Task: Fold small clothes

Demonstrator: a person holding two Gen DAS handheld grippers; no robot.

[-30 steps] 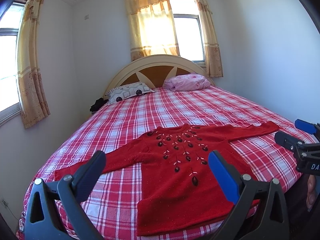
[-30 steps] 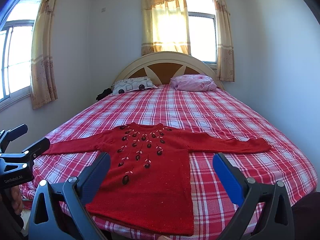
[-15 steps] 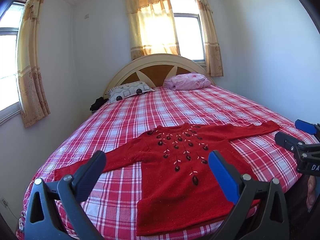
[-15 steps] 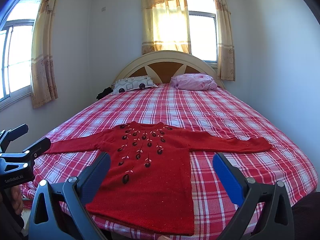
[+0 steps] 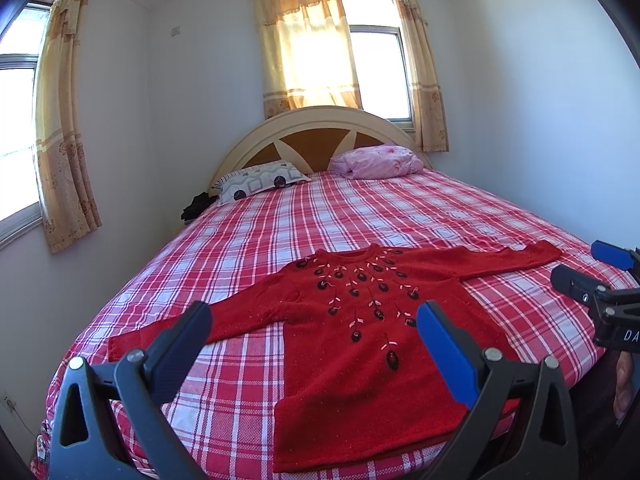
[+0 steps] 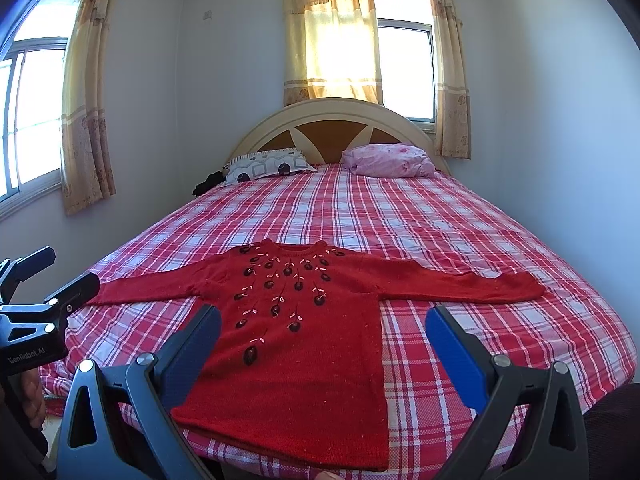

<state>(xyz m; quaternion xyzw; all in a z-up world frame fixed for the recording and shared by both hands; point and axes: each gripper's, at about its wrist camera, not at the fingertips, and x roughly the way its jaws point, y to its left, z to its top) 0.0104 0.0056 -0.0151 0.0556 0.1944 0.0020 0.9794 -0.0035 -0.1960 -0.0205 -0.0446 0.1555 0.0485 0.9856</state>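
A small red sweater (image 5: 352, 344) with dark embroidered flowers lies flat, front up, at the foot of the bed, both sleeves spread out sideways. It also shows in the right wrist view (image 6: 296, 344). My left gripper (image 5: 314, 328) is open and empty, held above the foot of the bed before the sweater's hem. My right gripper (image 6: 322, 330) is open and empty, held the same way to the right. The right gripper also shows at the right edge of the left wrist view (image 5: 592, 276), and the left gripper at the left edge of the right wrist view (image 6: 48, 276).
The bed (image 5: 400, 216) has a red and white checked cover. A patterned pillow (image 5: 260, 178) and a pink pillow (image 5: 378, 156) lie at the curved headboard (image 5: 320, 136). Walls stand close on the bed's left and right. Curtained windows are behind and left.
Both grippers have stayed nearly still; the views have tilted very slightly. The sweater has not moved.
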